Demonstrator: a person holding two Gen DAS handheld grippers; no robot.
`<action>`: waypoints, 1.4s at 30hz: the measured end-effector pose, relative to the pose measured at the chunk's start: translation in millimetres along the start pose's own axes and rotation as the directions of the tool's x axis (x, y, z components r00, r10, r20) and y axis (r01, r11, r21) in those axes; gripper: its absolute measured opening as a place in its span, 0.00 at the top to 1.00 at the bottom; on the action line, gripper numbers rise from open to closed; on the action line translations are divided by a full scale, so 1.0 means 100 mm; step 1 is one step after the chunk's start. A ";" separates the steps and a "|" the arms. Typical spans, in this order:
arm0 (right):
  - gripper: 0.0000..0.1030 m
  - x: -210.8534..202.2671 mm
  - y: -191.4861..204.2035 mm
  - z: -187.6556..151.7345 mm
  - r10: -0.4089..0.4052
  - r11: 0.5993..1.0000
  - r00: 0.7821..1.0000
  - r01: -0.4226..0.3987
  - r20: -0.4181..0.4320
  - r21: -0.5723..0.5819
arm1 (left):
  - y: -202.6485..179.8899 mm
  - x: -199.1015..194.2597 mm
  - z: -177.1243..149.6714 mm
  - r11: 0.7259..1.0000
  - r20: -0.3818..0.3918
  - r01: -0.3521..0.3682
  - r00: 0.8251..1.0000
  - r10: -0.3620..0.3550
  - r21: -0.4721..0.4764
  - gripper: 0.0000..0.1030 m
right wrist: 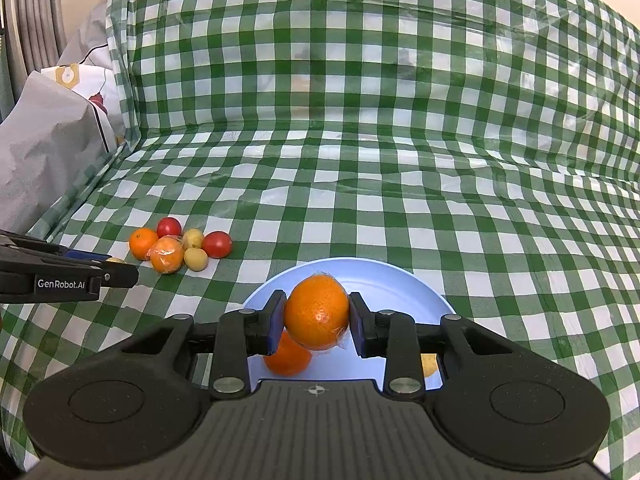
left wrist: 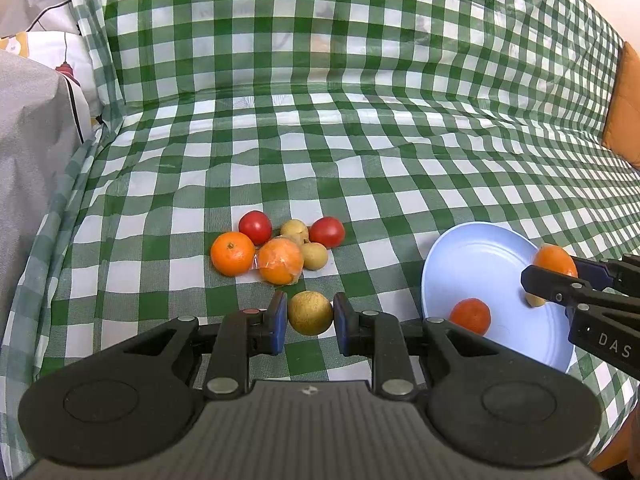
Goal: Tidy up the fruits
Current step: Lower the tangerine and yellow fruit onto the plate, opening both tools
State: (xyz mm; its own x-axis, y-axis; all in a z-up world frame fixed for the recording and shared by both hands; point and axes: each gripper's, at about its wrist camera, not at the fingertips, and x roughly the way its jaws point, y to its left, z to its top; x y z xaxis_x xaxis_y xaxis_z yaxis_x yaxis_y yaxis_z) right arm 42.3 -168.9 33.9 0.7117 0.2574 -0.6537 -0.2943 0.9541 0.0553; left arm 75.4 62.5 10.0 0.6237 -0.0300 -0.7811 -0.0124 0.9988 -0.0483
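Observation:
My left gripper point(left wrist: 310, 316) is shut on a small yellow-brown fruit point(left wrist: 310, 313), held just above the checked cloth. Beyond it lies a cluster: two oranges point(left wrist: 233, 253) point(left wrist: 280, 260), two red tomatoes point(left wrist: 255, 227) point(left wrist: 327, 232) and two yellow-brown fruits point(left wrist: 295, 231) point(left wrist: 315, 255). My right gripper point(right wrist: 317, 320) is shut on a plastic-wrapped orange point(right wrist: 317, 311) above the light blue plate point(right wrist: 400, 280). The plate point(left wrist: 480, 256) holds an orange point(left wrist: 470, 316) and a yellow fruit point(left wrist: 534, 300), partly hidden by the right gripper.
A green-and-white checked cloth point(left wrist: 360, 140) covers the surface and rises up the back. Grey and white bags point(left wrist: 32, 152) stand at the left edge. An orange cushion point(left wrist: 624, 108) is at the far right.

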 end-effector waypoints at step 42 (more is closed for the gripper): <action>0.57 0.01 -0.73 -0.07 -0.092 0.974 0.994 0.102 -0.058 0.202 | -1.00 -0.14 -0.16 0.905 0.067 0.325 0.932 -0.355 0.275 0.56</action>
State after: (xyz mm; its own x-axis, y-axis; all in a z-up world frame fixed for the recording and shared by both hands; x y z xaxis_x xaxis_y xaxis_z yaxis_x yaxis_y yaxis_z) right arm 60.1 -239.5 24.4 0.6974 0.1595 -0.6986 -0.0857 0.9865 0.1397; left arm 55.2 -37.5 15.8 0.6382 -0.3803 -0.6694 0.4064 0.9049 -0.1266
